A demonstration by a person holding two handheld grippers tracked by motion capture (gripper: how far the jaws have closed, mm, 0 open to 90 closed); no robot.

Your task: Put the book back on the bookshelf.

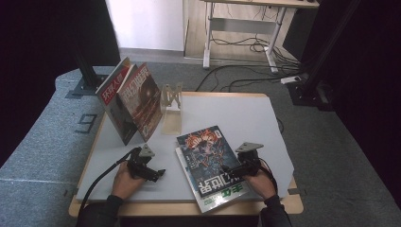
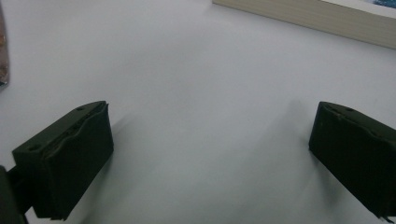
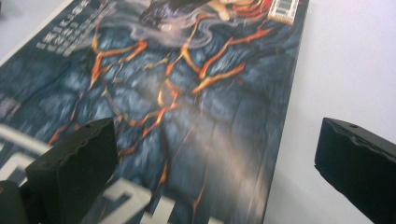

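High view shows us seated at the table with a stack of two magazines lying flat near its front edge, the top magazine with the blue, lava-cracked cover sitting slightly askew on the lower magazine, whose green-lettered end pokes out toward us and just overhangs the edge. We judge the job to be moving these flat magazines up to the wooden stand at the back left, where two magazines already lean upright, so we hold our right gripper low at the stack's right edge to get a bite on the top cover. In the right gripper view its jaws stand wide apart and hold nothing, one jaw over the cover and the other out over bare table, straddling the magazine's right edge. Our left gripper waits on bare table just left of the stack, jaws likewise spread wide and empty in the left gripper view, with the stack's page edge ahead, probably ready to steady or lift that side. The top magazine's long axis runs from near us toward the far side, tilted a little leftward at the far end; its title lies toward us and its barcode corner away.
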